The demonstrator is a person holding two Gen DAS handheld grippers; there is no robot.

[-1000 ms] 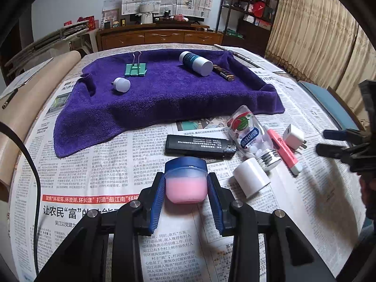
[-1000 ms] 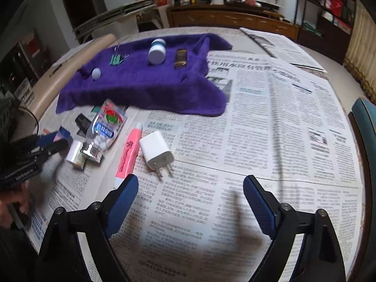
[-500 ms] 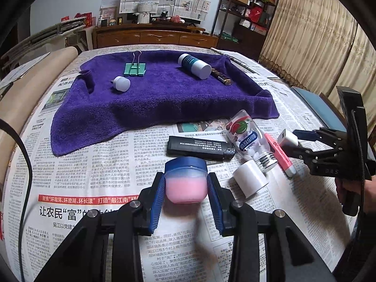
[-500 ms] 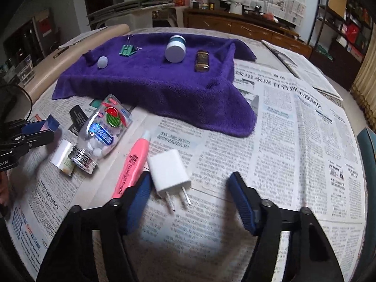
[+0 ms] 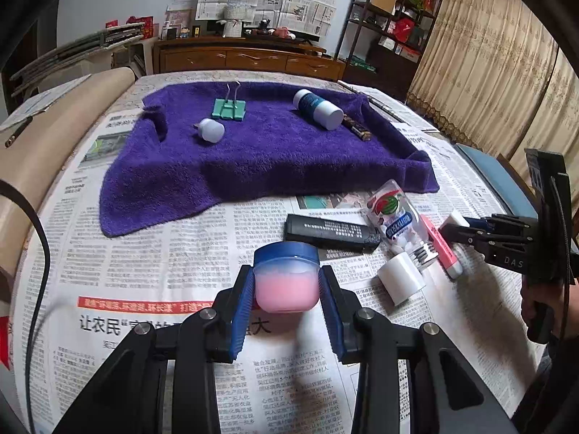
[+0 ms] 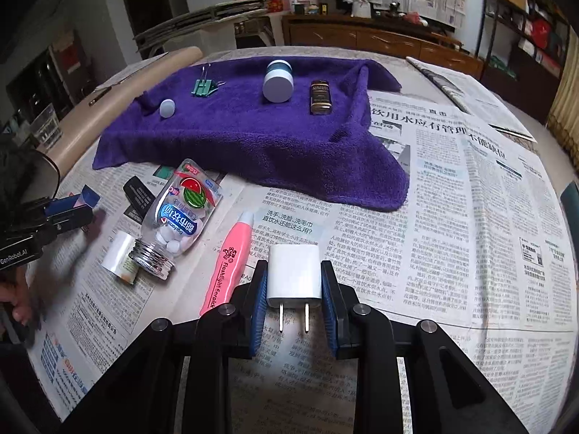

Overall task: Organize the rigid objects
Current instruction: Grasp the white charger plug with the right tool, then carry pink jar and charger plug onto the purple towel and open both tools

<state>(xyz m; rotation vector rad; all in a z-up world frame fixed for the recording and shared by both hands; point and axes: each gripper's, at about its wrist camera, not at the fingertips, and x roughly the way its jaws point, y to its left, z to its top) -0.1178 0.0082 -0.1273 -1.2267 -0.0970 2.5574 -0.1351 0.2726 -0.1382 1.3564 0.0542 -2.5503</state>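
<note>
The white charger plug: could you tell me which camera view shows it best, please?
The right wrist view: the white charger plug sits close and whole between the right gripper pads, prongs toward the camera. The left wrist view shows only a small white corner at the gripper's tip.

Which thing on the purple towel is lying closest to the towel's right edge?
The small dark brown lighter. It lies right of the white-capped bottle, nearest the purple towel's raised right fold.

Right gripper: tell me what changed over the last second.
The right gripper moved in from open newspaper to the white charger and closed its fingers on it. The left gripper kept hold of the pink jar. The highlighter, mint bottle and towel items stayed put.
</note>
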